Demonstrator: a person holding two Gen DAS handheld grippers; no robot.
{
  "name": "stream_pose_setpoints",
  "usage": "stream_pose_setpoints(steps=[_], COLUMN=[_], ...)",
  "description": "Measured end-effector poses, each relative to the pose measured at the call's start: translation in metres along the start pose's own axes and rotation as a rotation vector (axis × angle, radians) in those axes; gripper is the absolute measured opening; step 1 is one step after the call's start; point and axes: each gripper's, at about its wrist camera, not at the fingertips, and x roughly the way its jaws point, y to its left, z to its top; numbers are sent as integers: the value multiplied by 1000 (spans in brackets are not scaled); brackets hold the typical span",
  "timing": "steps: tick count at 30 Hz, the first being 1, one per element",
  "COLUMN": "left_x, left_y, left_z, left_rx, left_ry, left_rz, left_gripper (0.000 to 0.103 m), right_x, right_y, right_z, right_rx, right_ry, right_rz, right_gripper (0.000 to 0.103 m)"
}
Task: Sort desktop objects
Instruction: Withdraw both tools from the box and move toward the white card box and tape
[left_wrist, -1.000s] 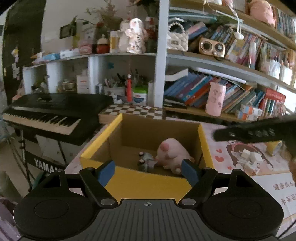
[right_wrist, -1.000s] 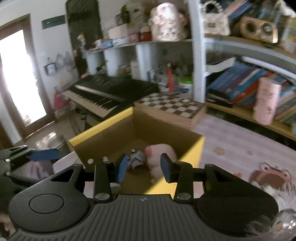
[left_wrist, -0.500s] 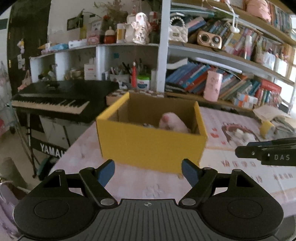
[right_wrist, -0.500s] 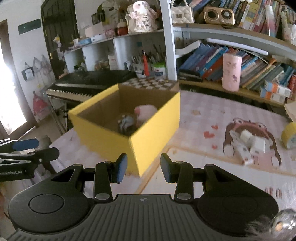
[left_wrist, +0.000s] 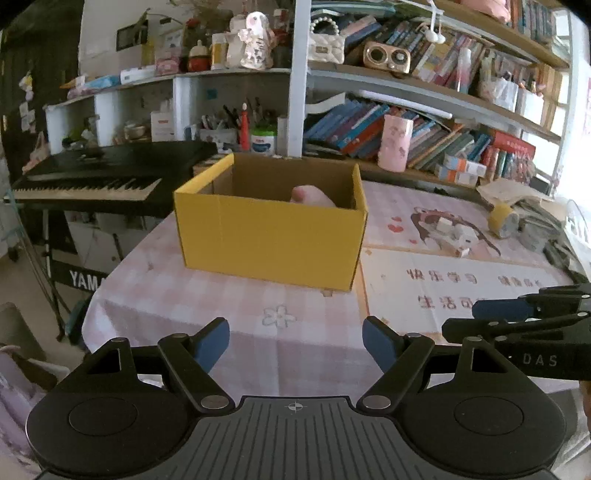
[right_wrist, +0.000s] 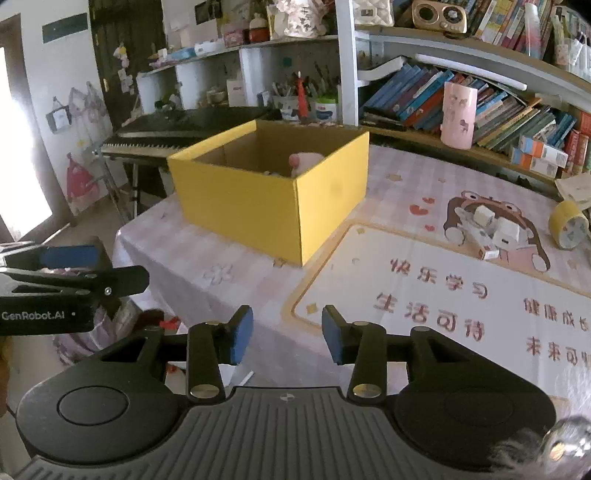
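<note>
The left claw (left_wrist: 295, 338) is hovering spread wide and empty above the near edge of the surface (left_wrist: 303, 332), and the right claw (right_wrist: 287, 334) is hanging beside it, parted and gripping nothing. Farther on, a yellow cardboard box (left_wrist: 271, 240) is sitting open-topped on the pink checked cloth, a pink plush toy (left_wrist: 312, 195) peeking over its rim. Behind, a black keyboard (left_wrist: 99, 177) and crowded bookshelves (left_wrist: 424, 122) are filling the room.

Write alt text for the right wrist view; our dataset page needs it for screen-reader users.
An open yellow cardboard box sits on a pink checked tablecloth, a pink plush toy peeking from inside. In the foreground, the right gripper hangs empty, jaws apart. A yellow tape roll and small white blocks lie at right.
</note>
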Motion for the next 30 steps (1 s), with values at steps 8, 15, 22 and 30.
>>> stream_pose_setpoints(steps=[8,15,22,30], left_x=[-4,-2,2,5], left_y=[-7,-17,-23,-35], left_z=[-15,-20,-22,-24], left_rx=[0,18,27,74], left_ry=[25,35,53,69], left_rz=[-27,-67,-95,-124], left_gripper=[82,82,82,82], right_x=[-9,-14,-15,-14], right_y=[5,3,-1,-9], right_z=[-11,-19,-25,-32], right_rx=[-11,-1,6,51], right_ry=[9,26,45,59], right_rz=[-28,-55,-79,-85], right_gripper=[44,45,48,50])
